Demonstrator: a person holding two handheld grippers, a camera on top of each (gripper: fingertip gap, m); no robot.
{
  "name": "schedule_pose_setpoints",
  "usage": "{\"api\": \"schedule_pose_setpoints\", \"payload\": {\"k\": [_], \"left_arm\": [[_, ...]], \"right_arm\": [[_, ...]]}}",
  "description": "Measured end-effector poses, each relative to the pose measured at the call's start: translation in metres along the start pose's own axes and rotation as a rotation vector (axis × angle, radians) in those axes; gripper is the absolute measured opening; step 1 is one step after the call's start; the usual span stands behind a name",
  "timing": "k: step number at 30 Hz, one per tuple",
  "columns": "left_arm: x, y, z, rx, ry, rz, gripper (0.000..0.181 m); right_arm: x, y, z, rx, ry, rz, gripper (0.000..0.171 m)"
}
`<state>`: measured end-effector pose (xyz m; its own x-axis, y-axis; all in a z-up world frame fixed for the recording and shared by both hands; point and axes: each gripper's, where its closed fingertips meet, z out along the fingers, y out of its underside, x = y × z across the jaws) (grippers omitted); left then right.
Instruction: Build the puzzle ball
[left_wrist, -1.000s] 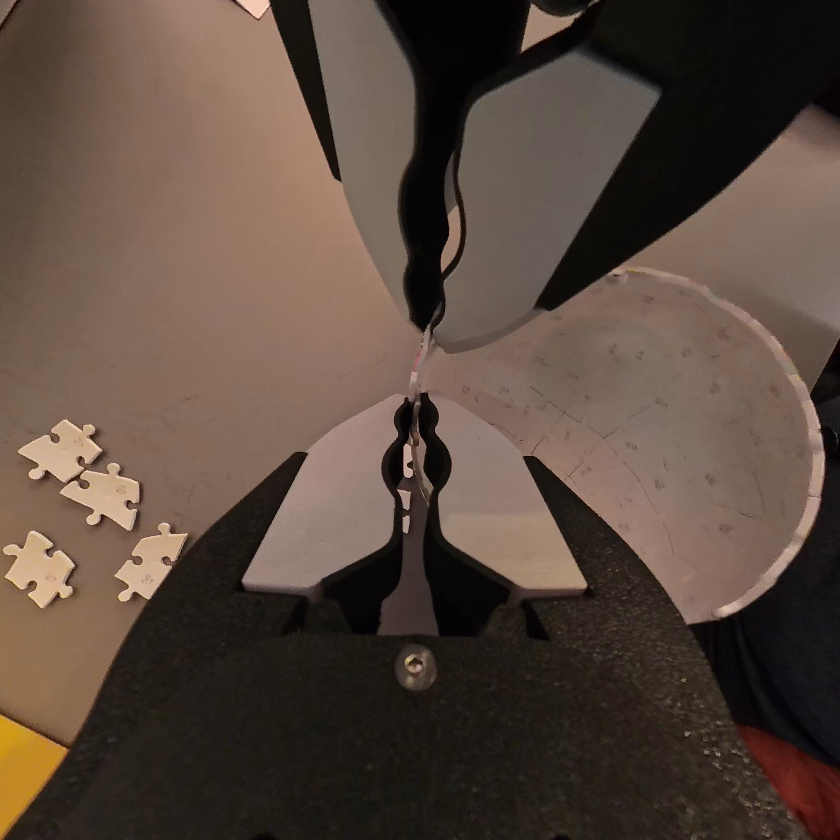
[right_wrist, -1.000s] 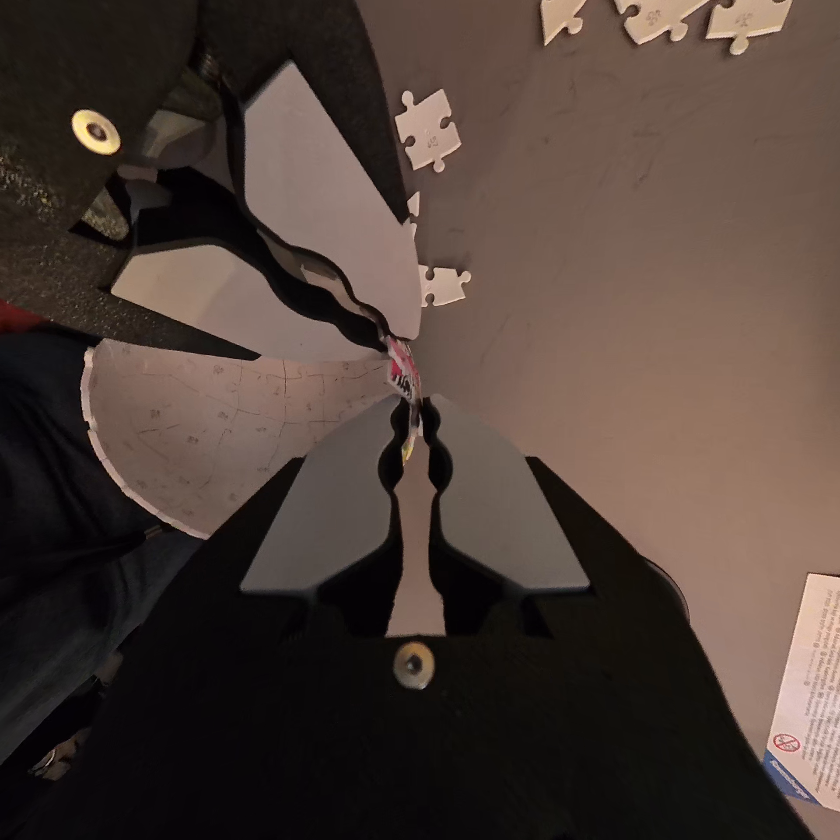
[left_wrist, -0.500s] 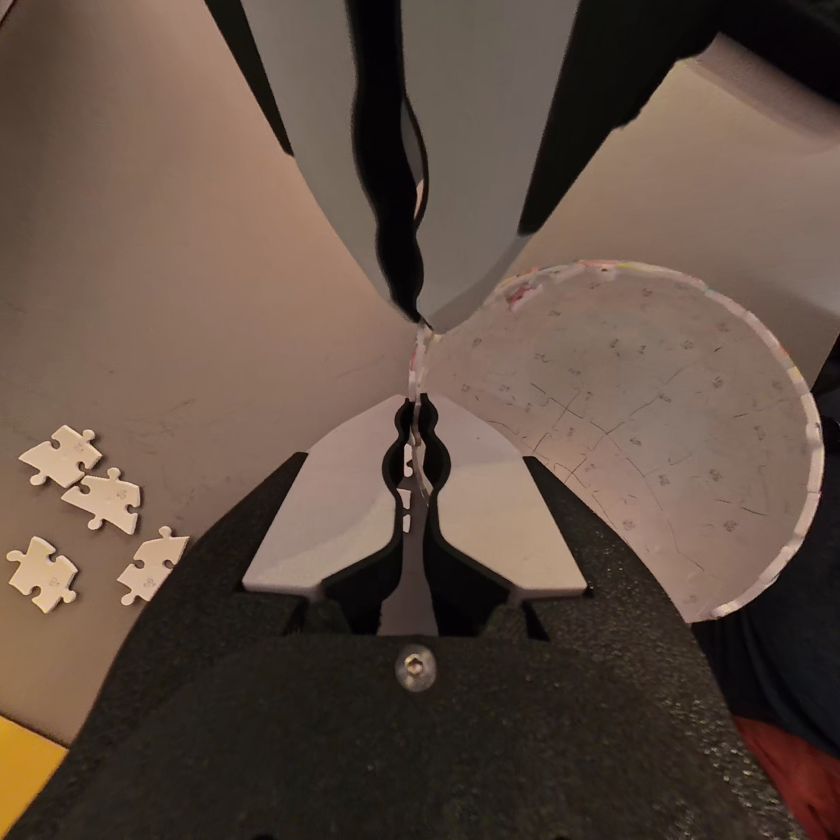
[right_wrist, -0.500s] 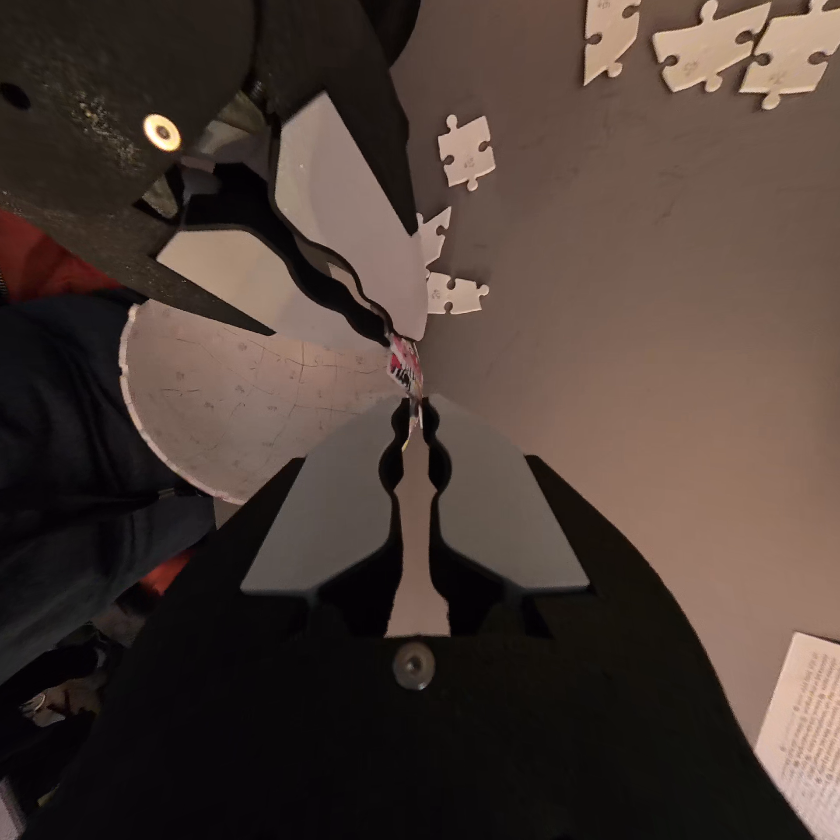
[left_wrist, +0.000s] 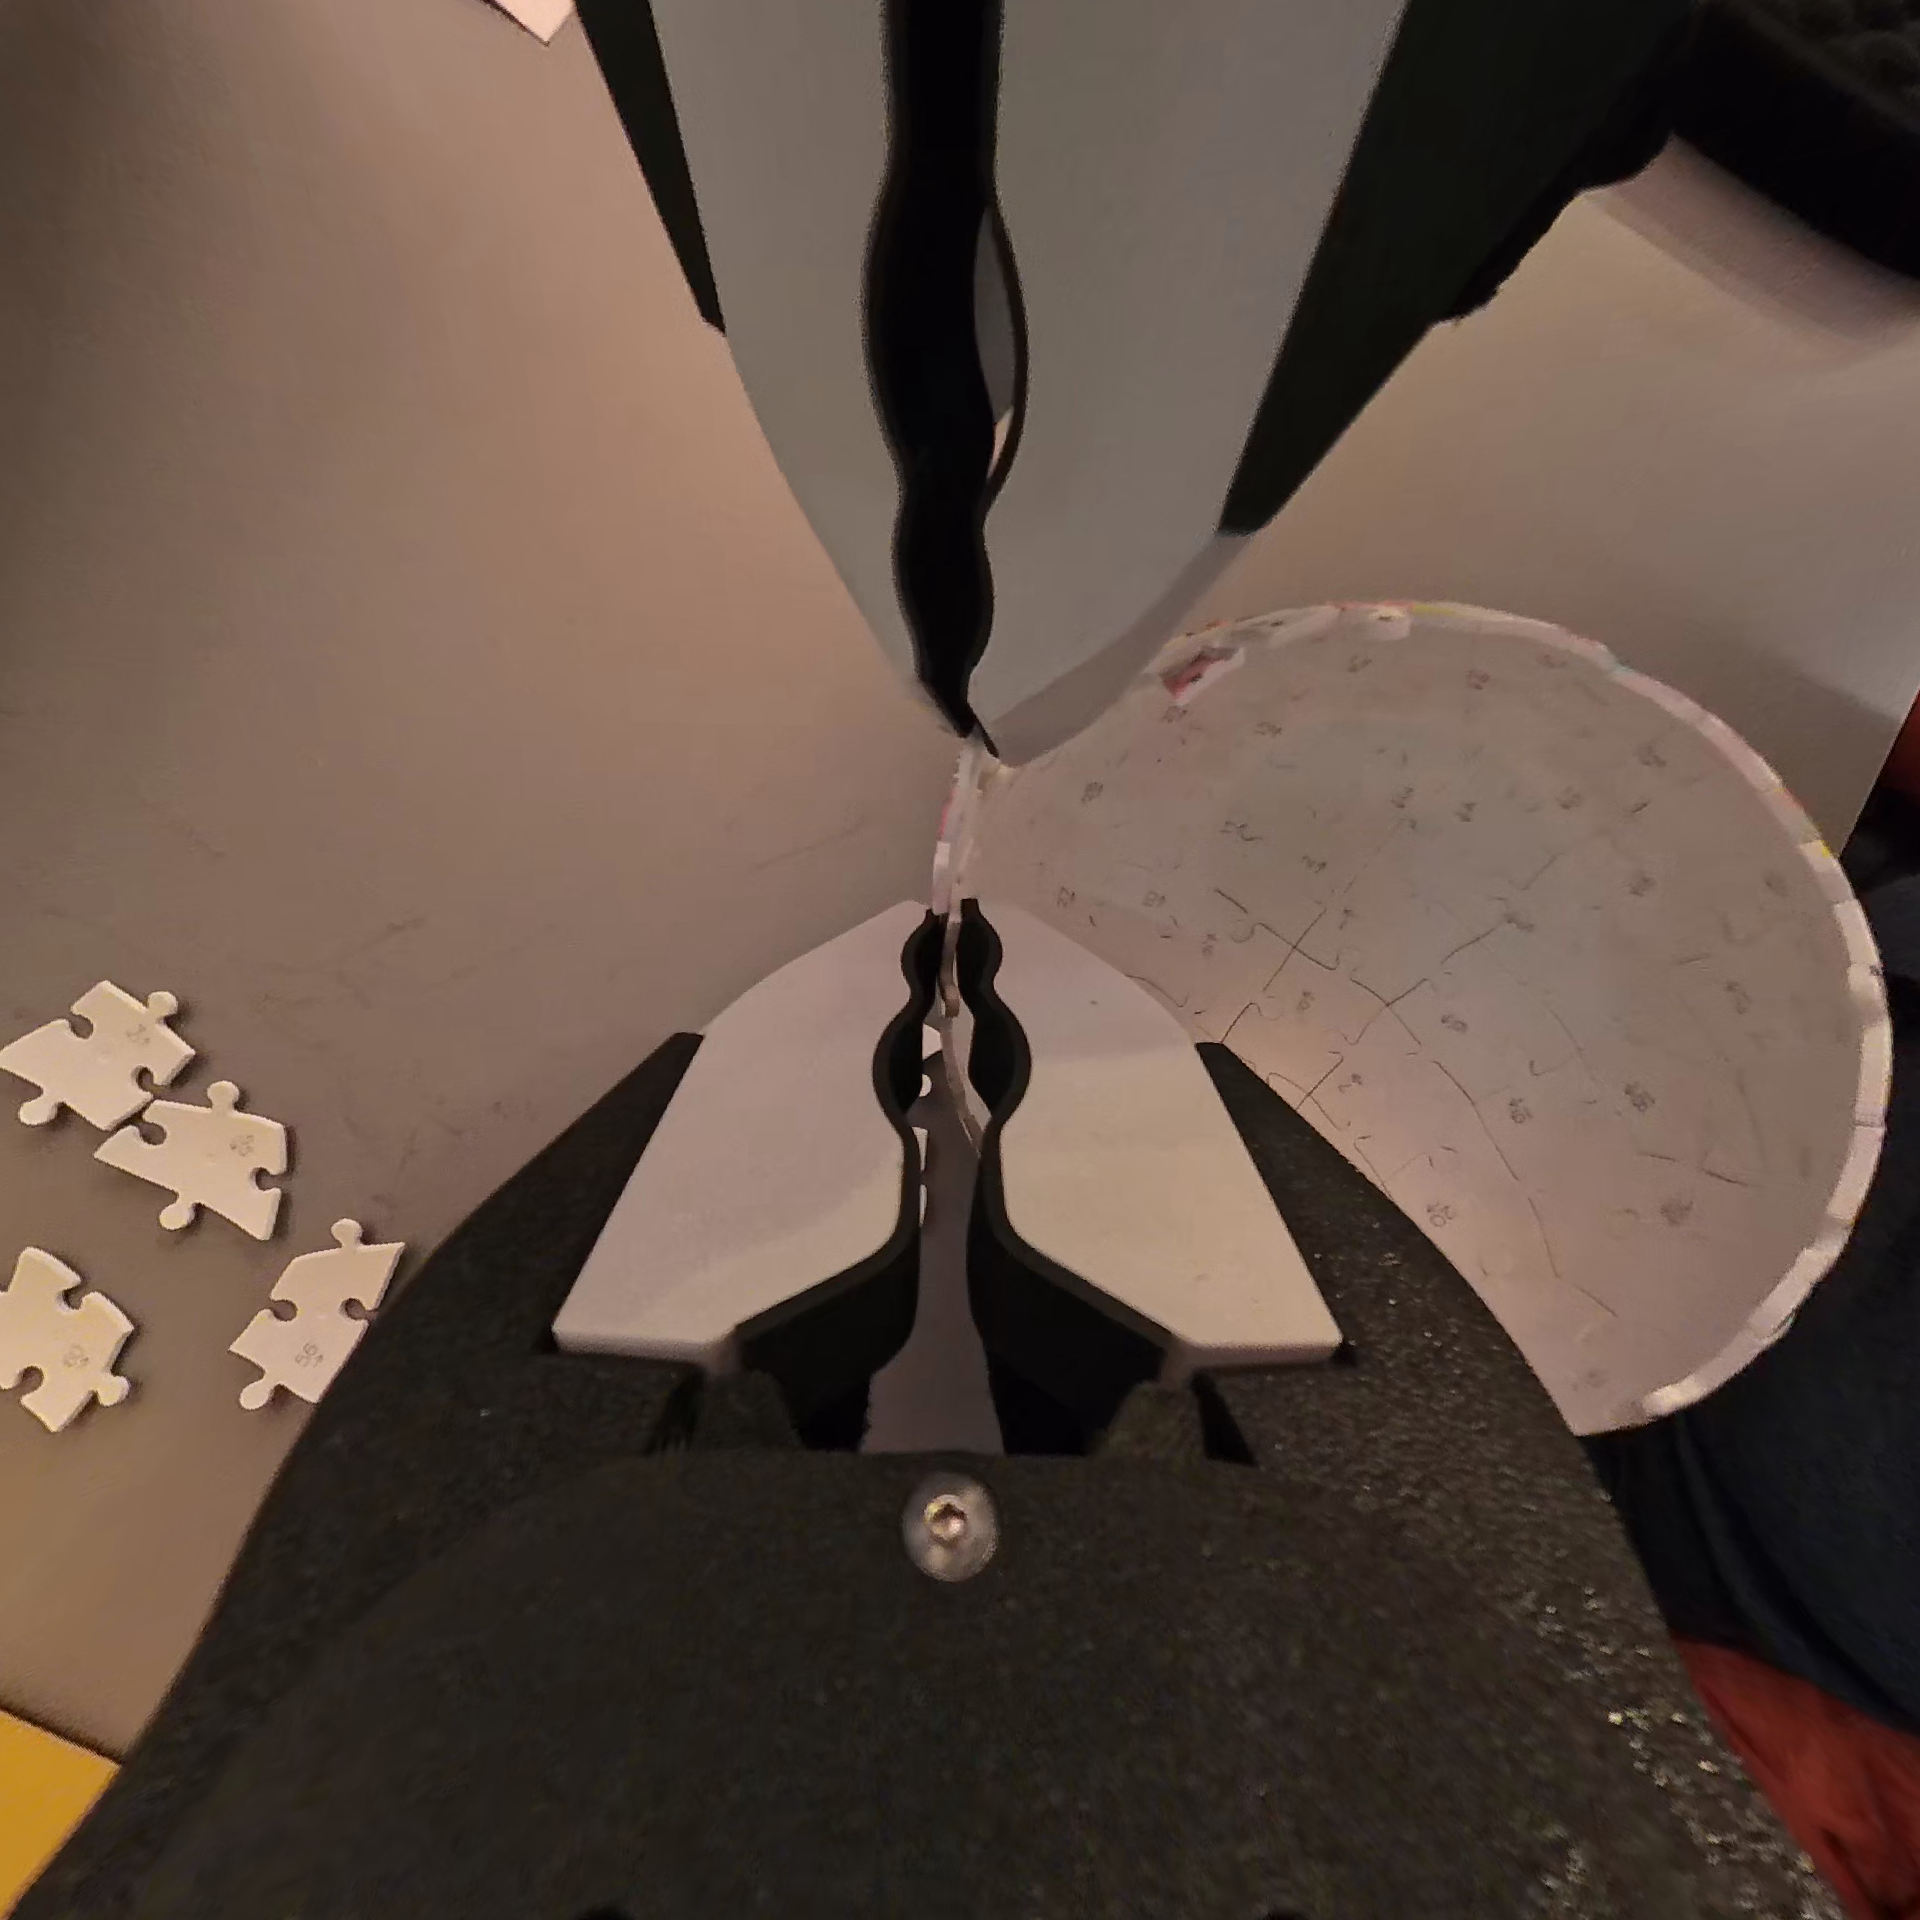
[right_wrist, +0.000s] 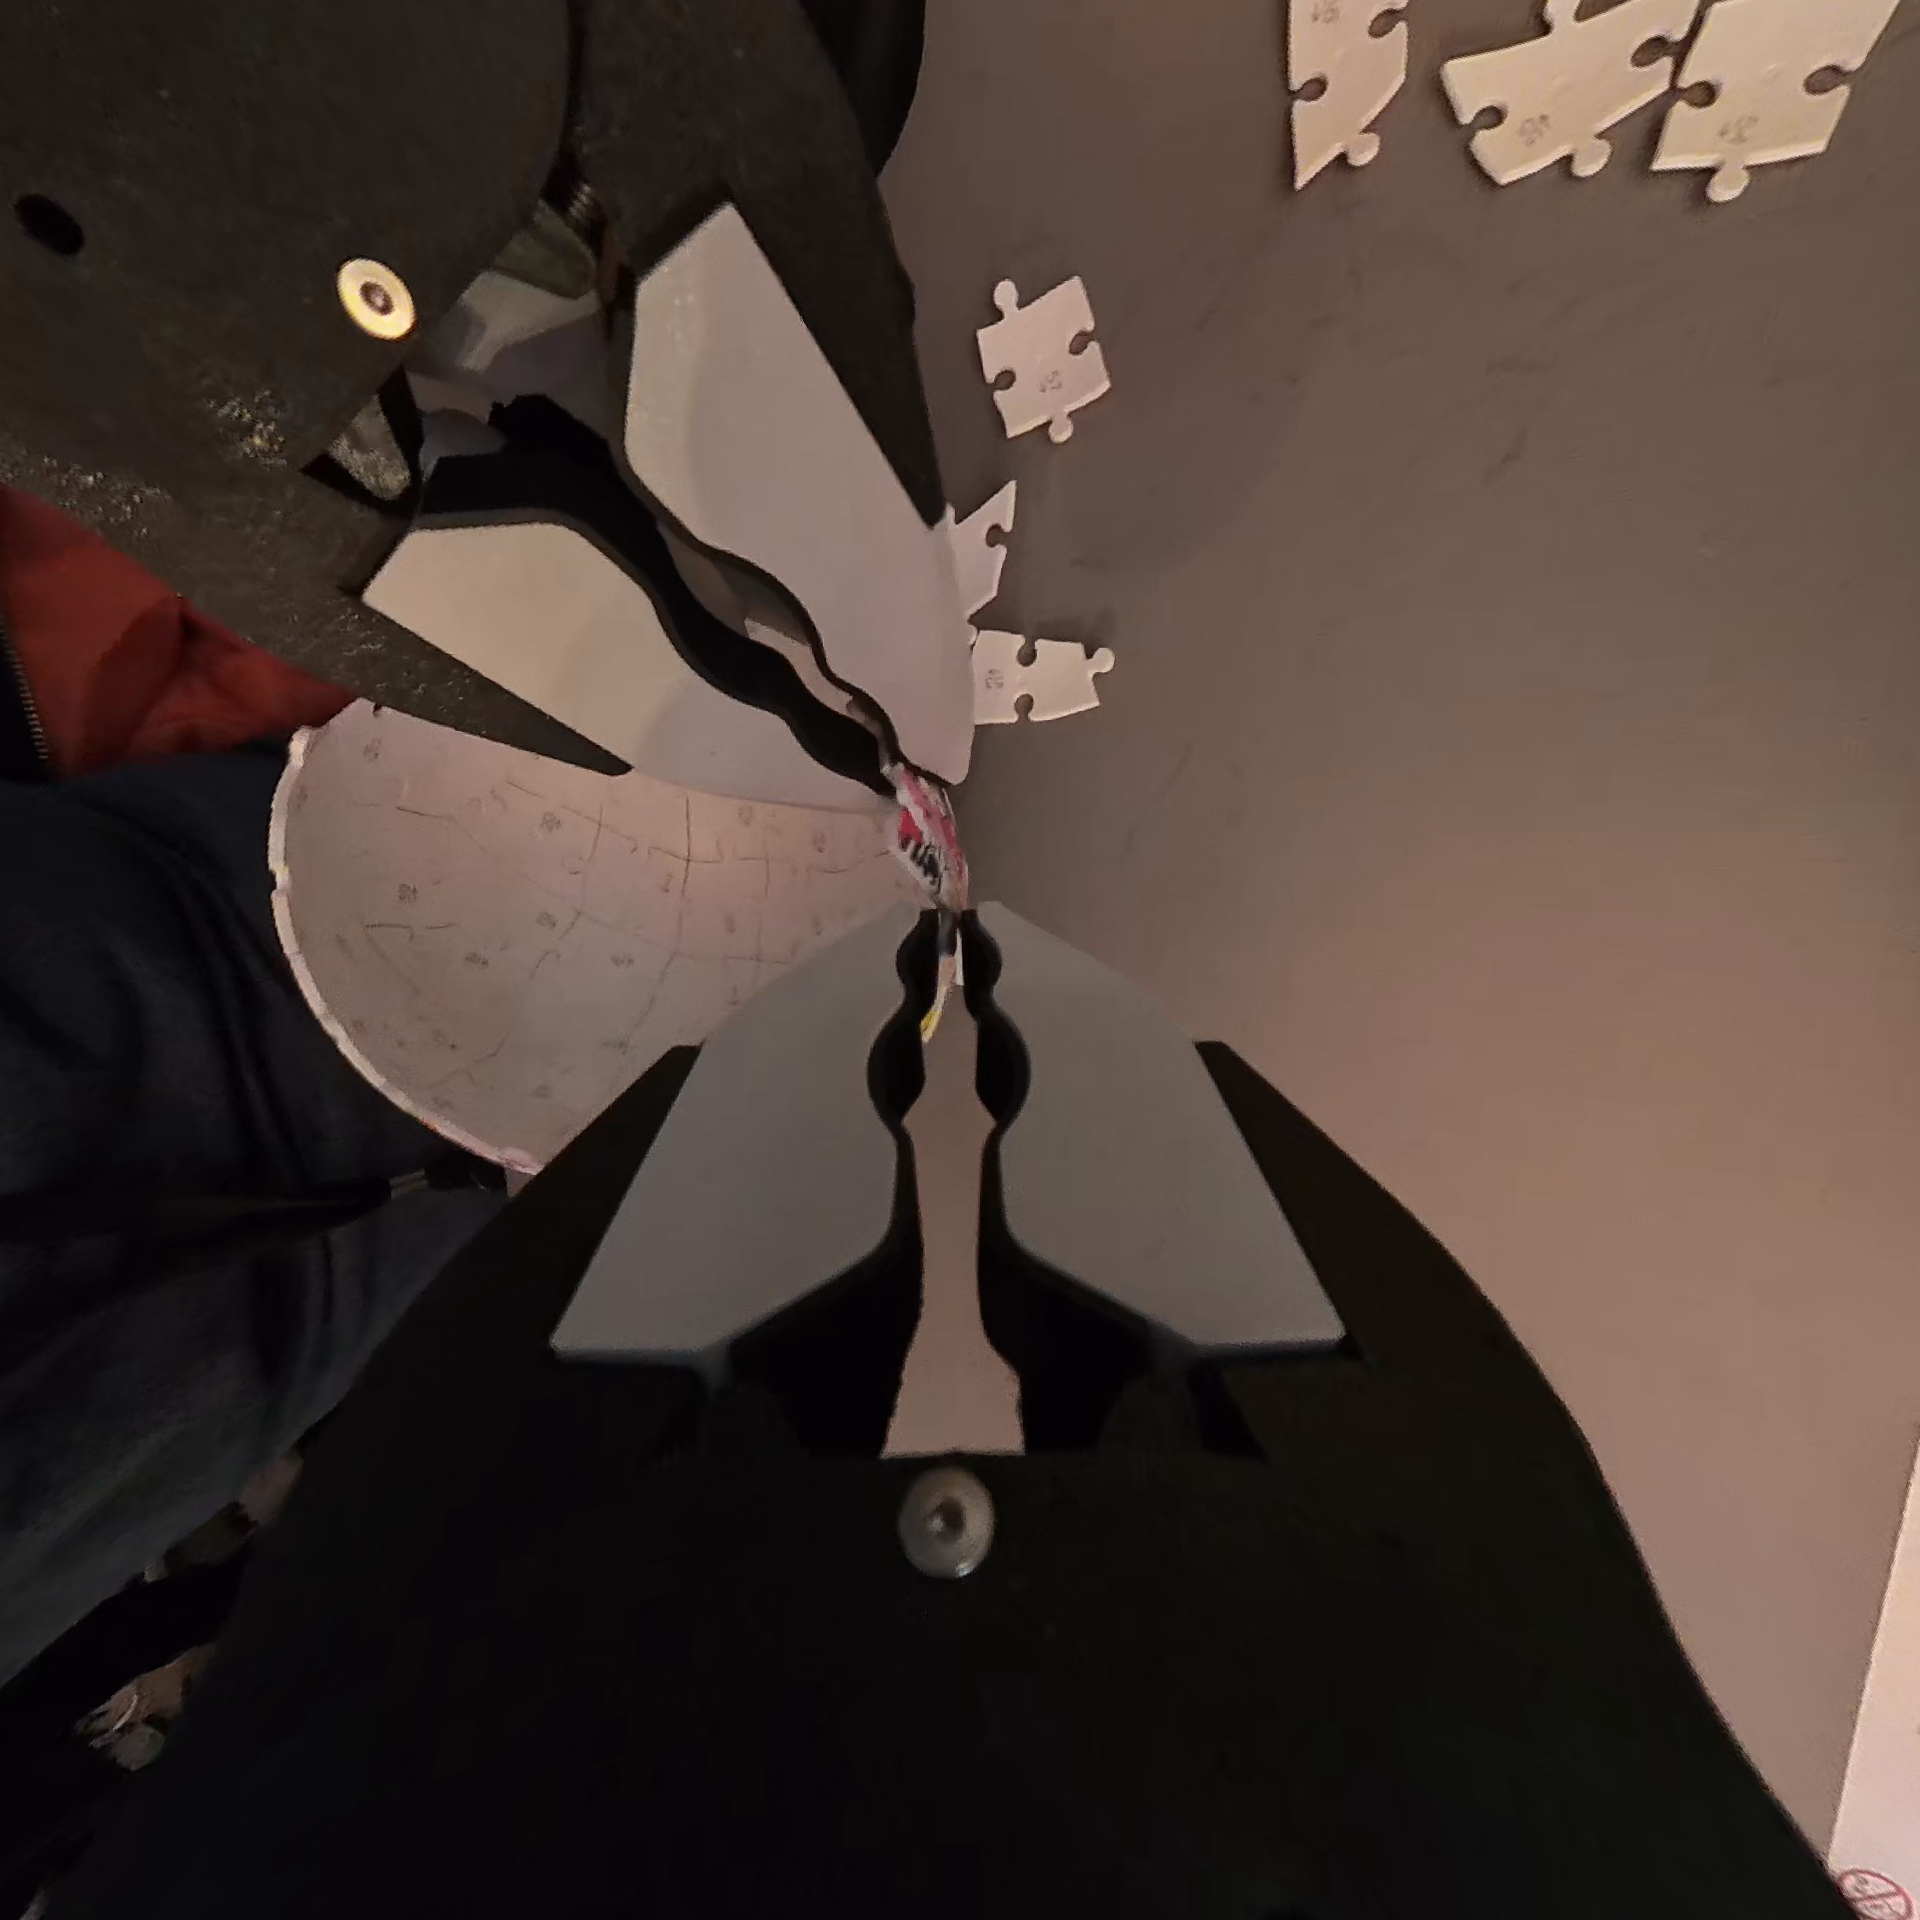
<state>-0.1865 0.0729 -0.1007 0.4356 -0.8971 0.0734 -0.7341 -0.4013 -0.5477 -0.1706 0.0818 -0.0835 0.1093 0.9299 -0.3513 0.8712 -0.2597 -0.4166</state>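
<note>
The half-built puzzle ball (left_wrist: 1455, 987) is a white curved shell held in the air, its numbered inside facing the left wrist view. My left gripper (left_wrist: 951, 914) is shut on the shell's rim from below. My right gripper (left_wrist: 966, 727) comes down from above and is shut on the same rim, a short way along it. In the right wrist view my right gripper (right_wrist: 951, 920) pinches the rim edge-on, where the red, white and black printed side (right_wrist: 930, 842) shows. The left gripper (right_wrist: 914, 774) grips just beyond it. The shell's inside (right_wrist: 520, 935) lies to the left.
Several loose white puzzle pieces (left_wrist: 197, 1153) lie face down on the grey table (left_wrist: 416, 623) at the left. More pieces (right_wrist: 1044, 358) lie past the grippers and at the top (right_wrist: 1558, 104). A printed sheet (right_wrist: 1881, 1714) lies at the lower right. A person's dark clothing (right_wrist: 156, 1039) is behind the shell. My left and right fingertips are right by each other.
The shell has turned, so more of its inside faces the left wrist view. The right gripper has swung more upright above the left one. Both stay shut on the rim.
</note>
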Motion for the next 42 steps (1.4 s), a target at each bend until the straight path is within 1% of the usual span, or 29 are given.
{"api": "schedule_pose_setpoints", "payload": {"k": [5, 8, 11, 14, 15, 17, 20, 24, 27, 33, 35, 39, 42], "left_arm": [[0.0, 0.001, 0.001, -0.007, -0.003, 0.004, 0.004], [-0.001, 0.003, 0.003, -0.024, -0.016, 0.002, 0.021], [0.001, 0.003, 0.006, -0.025, 0.004, -0.004, 0.036], [0.003, -0.003, 0.006, -0.003, 0.017, 0.009, 0.047], [0.004, -0.007, 0.005, 0.006, 0.024, 0.019, 0.047], [0.006, -0.014, 0.004, 0.02, 0.028, 0.049, 0.043], [0.009, -0.02, 0.006, 0.017, 0.026, 0.114, 0.031], [0.012, -0.021, 0.012, -0.008, 0.043, 0.169, 0.025], [0.017, -0.023, 0.015, -0.005, 0.07, 0.195, 0.011], [0.02, -0.024, 0.014, 0.0, 0.094, 0.202, 0.009], [0.018, -0.022, 0.014, -0.008, 0.086, 0.204, 0.007], [0.018, -0.02, 0.012, -0.001, 0.1, 0.196, 0.006], [0.018, -0.019, 0.01, 0.002, 0.1, 0.206, 0.006]], "right_arm": [[0.0, 0.001, 0.0, -0.011, 0.009, -0.007, 0.005], [-0.001, 0.001, 0.0, -0.009, 0.004, -0.005, 0.005], [-0.001, 0.002, -0.001, -0.012, 0.009, -0.007, 0.005], [-0.001, 0.004, -0.002, -0.013, 0.01, -0.009, 0.005], [-0.001, 0.005, -0.002, -0.014, 0.011, -0.008, 0.005], [-0.002, 0.005, -0.002, -0.008, 0.009, -0.007, 0.005], [-0.003, 0.007, -0.003, -0.004, 0.008, -0.007, 0.005], [-0.005, 0.007, -0.003, 0.01, -0.002, -0.008, 0.005], [-0.006, 0.008, -0.003, 0.012, -0.003, -0.014, 0.005], [-0.009, 0.011, -0.007, 0.032, 0.006, -0.04, 0.006], [-0.01, 0.013, -0.012, 0.049, 0.023, -0.053, 0.009], [-0.014, 0.013, -0.028, 0.171, 0.014, -0.04, 0.013], [-0.014, 0.021, -0.036, 0.27, -0.007, -0.016, 0.014]]}}
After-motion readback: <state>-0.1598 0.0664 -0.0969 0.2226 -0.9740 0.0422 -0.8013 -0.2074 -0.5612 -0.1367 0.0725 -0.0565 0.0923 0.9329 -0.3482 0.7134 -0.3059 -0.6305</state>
